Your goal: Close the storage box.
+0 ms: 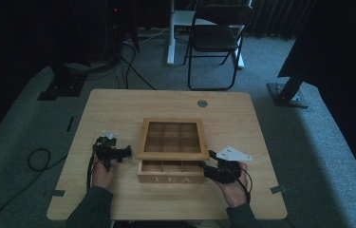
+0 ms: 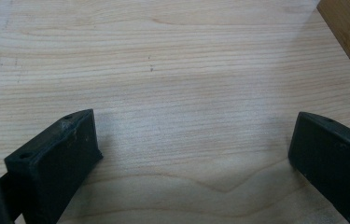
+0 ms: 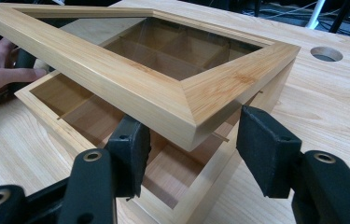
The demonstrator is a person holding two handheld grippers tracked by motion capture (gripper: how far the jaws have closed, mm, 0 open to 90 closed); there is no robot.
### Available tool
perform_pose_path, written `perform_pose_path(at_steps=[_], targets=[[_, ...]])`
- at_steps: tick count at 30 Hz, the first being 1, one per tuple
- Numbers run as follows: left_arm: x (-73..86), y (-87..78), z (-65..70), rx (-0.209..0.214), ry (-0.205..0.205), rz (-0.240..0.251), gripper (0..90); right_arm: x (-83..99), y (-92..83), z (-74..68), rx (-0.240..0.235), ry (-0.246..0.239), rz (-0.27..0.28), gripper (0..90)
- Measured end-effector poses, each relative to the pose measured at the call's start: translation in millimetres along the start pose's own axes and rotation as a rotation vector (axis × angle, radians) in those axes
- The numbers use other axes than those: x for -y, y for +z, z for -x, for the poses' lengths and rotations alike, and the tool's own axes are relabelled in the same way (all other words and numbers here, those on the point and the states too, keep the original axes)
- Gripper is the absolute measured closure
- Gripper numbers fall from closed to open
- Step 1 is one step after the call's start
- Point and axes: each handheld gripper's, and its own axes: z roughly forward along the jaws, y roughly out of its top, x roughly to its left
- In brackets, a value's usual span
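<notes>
Tea box lid corner sits between the jaws of my right tongs, which straddle that raised corner from below; the jaws stand partly apart, one just inside the box wall and one outside, and I cannot tell whether their pads press on the wood. The lid is a wooden frame around a clear pane, tilted up off the box, with the dividers of the compartments visible beneath it. My right hand holds these tongs at the box's right front corner, near the counter's front edge.

My left tongs have their jaws wide apart with nothing between them, only bare wood grain below. In the high view they rest just beside the box's left side, my left hand behind them.

The box stands at the counter's middle, its front reading TEA. A round hole lies near the far edge.
</notes>
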Motion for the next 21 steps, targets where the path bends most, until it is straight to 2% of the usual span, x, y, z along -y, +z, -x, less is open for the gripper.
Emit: perform_pose_path(at_steps=[21], targets=[[0.0, 0.0, 0.0, 0.000, 0.000, 0.000, 1.6, 15.4, 2.5, -2.3, -0.017, -0.005, -0.003, 43.9]])
